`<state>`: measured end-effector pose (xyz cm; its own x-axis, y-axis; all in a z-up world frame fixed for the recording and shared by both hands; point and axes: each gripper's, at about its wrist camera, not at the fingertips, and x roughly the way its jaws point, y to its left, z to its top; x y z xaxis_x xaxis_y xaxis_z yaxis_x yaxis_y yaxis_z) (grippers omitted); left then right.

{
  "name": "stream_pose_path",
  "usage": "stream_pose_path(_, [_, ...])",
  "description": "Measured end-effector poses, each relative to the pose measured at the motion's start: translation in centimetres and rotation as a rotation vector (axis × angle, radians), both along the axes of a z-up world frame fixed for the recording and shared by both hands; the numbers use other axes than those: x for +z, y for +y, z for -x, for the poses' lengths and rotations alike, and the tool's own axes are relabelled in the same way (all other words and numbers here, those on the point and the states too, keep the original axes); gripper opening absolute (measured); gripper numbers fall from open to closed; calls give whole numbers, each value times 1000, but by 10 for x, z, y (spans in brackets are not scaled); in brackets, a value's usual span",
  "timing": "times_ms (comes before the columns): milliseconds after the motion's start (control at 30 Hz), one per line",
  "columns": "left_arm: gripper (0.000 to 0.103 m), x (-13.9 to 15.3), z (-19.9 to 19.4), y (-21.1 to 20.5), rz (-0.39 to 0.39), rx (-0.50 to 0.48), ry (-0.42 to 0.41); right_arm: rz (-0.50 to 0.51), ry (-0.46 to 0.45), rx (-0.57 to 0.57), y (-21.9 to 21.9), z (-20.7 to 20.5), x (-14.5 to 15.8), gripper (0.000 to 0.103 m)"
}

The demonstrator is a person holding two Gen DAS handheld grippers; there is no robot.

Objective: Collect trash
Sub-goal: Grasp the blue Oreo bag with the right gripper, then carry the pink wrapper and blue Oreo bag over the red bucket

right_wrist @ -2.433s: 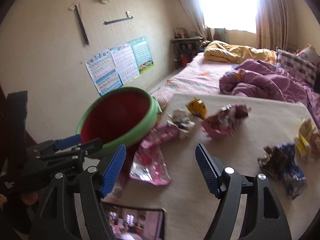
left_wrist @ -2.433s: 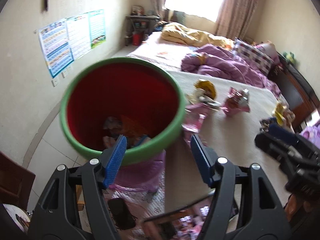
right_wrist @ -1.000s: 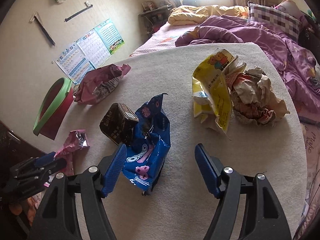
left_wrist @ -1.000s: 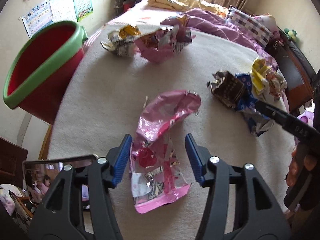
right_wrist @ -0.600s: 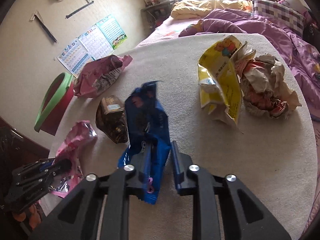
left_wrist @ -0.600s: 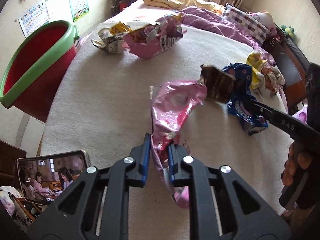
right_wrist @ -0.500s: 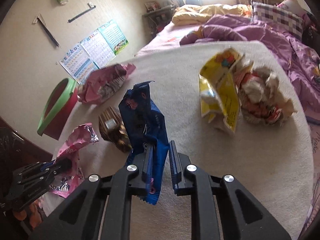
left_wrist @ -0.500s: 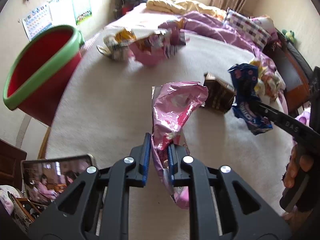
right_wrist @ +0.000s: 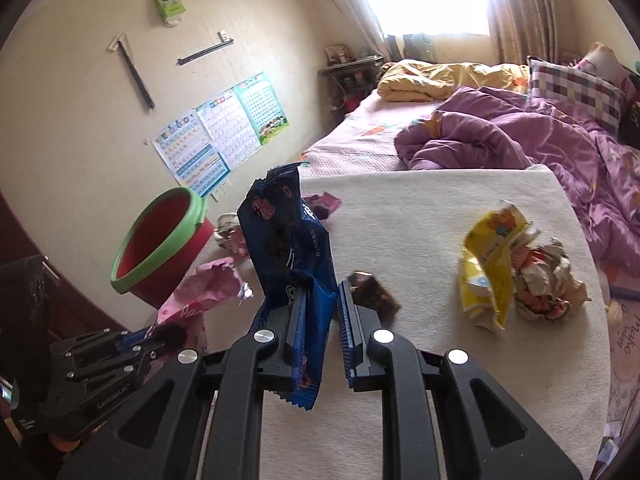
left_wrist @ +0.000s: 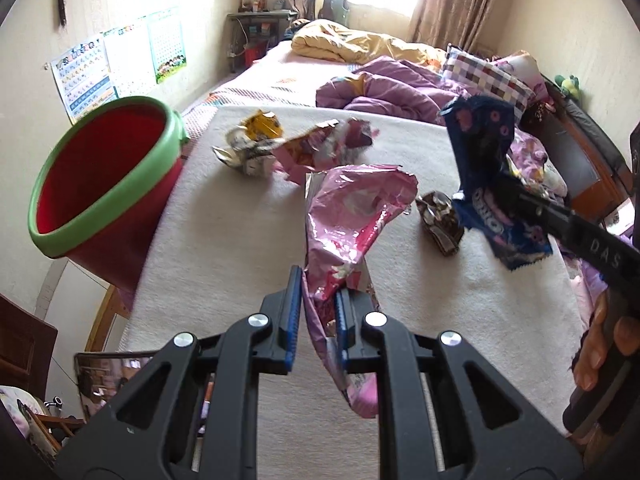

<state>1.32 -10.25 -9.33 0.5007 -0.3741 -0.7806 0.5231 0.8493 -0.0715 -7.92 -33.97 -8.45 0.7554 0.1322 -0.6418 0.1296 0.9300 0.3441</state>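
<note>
My left gripper [left_wrist: 317,298] is shut on a pink foil wrapper [left_wrist: 352,216], which stands up off the cream table cover [left_wrist: 224,248]. My right gripper [right_wrist: 322,300] is shut on a blue cookie wrapper [right_wrist: 288,236] held above the table; the same blue cookie wrapper [left_wrist: 486,176] shows at the right of the left wrist view. The red bin with a green rim [left_wrist: 100,188] stands past the table's left edge. Other trash lies on the table: a brown wrapper [right_wrist: 372,292], a yellow bag [right_wrist: 490,264], crumpled paper [right_wrist: 544,280] and a pink-and-yellow heap [left_wrist: 296,148].
A phone [left_wrist: 116,376] showing a video leans at the table's near-left corner. Behind the table is a bed with a purple quilt [right_wrist: 500,136] and a checked pillow [right_wrist: 572,84]. Posters [right_wrist: 220,128] hang on the left wall. A hand [left_wrist: 608,344] holds the right gripper's handle.
Both grippers went from open around their wrappers to shut on them, then rose with the wrappers lifted off the table. The views have tilted up toward the bed and bin.
</note>
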Motion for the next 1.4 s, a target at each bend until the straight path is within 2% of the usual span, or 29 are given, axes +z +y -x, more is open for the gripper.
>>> stream_pose_path(700, [14,42,-51,104,46,183,-104,18,-21,95,90,-44,13,15])
stream_pose_path(1400, [15,42,-82,148,77,112,-103,30,-26,50,147,-55,16,16])
